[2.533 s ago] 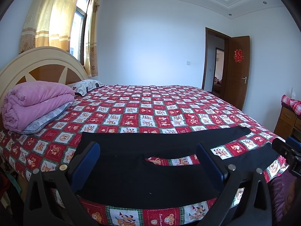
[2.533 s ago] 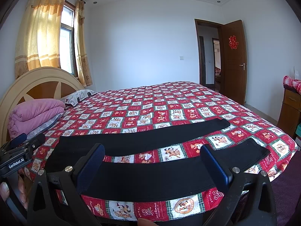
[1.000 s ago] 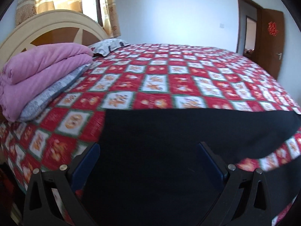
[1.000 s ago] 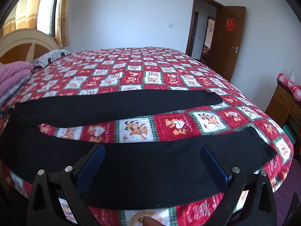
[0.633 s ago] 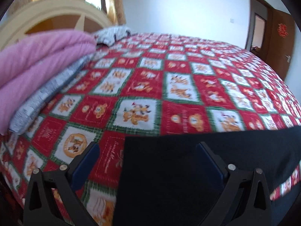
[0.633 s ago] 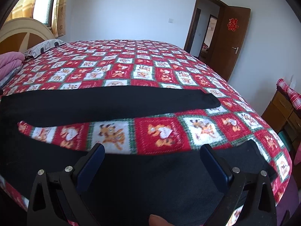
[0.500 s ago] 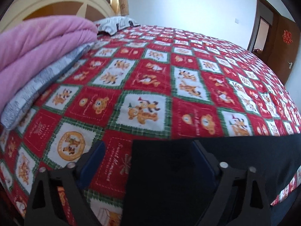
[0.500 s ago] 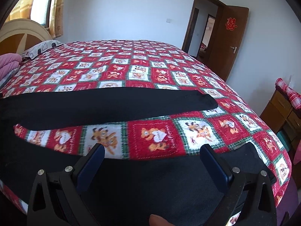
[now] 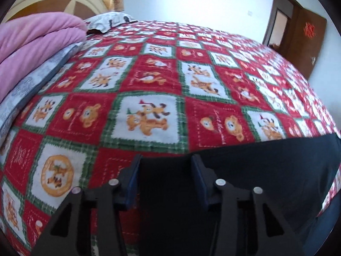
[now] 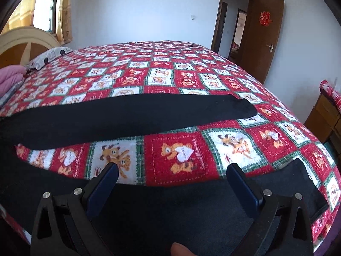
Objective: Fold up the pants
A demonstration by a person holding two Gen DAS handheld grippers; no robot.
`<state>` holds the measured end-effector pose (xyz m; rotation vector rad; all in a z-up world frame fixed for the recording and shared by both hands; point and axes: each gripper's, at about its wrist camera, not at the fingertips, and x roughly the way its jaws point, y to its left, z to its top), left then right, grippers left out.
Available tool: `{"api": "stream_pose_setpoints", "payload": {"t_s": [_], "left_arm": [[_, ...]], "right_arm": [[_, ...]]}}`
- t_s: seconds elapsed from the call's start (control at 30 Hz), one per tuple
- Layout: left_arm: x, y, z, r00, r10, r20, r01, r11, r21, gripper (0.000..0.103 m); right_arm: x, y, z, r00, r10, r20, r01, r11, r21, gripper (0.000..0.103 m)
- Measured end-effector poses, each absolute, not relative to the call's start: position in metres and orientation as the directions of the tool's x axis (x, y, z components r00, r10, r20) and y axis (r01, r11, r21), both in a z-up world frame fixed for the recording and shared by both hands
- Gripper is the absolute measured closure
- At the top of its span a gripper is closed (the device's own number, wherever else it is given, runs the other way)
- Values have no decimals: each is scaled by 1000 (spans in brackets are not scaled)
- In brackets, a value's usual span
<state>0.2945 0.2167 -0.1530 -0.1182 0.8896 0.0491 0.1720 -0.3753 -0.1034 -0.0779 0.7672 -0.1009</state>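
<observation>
You are working over black pants (image 10: 132, 115) that are lying flat on the patterned bedspread (image 9: 149, 74), legs spread apart and running left to right, so each edge is sitting exposed for a separate pick. You are bringing the left gripper (image 9: 166, 166) down at the far corner of the waist end, where the cloth meets the bedspread; its jaws are closing with that corner between them, though the pads are not yet visibly pressing it. You are holding the right gripper (image 10: 171, 172) over the far edge of the near leg, jaws standing wide and gripping nothing, the black fabric lying beneath them. This pairing is probably preparing a lift of the near leg onto the far one. The pink quilt (image 9: 32, 42) is resting at far left, well apart.
</observation>
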Motion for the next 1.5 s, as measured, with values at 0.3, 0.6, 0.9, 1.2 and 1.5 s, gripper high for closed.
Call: {"api": "stream_pose_setpoints", "payload": {"t_s": [0.3,0.6,0.9,1.2,1.5], "left_arm": [[297,223,-158,633,-66,-771,-84,985,-153,63],[299,219,-159,645,-41,-763,-128,979,-161,66],[301,223,-162,645,-73,-760,-123,972,-198,66],[302,224,-164,649,-93,-755,-125,966,-226,65],[302,222,-163,654,-70,-754,-126,972,-199,66]], "right_arm": [[210,-463,-70,710,-155,-687,203,979,-11,40],[273,-554,-43,693,-263,-671,348,937,-7,40],[364,-582,-84,633,-157,-758,297,954,50,40],[420,-586,-129,556,-96,-826,239,970,48,40],[432,-576,-144,525,-47,-850,137,990,30,89]]}}
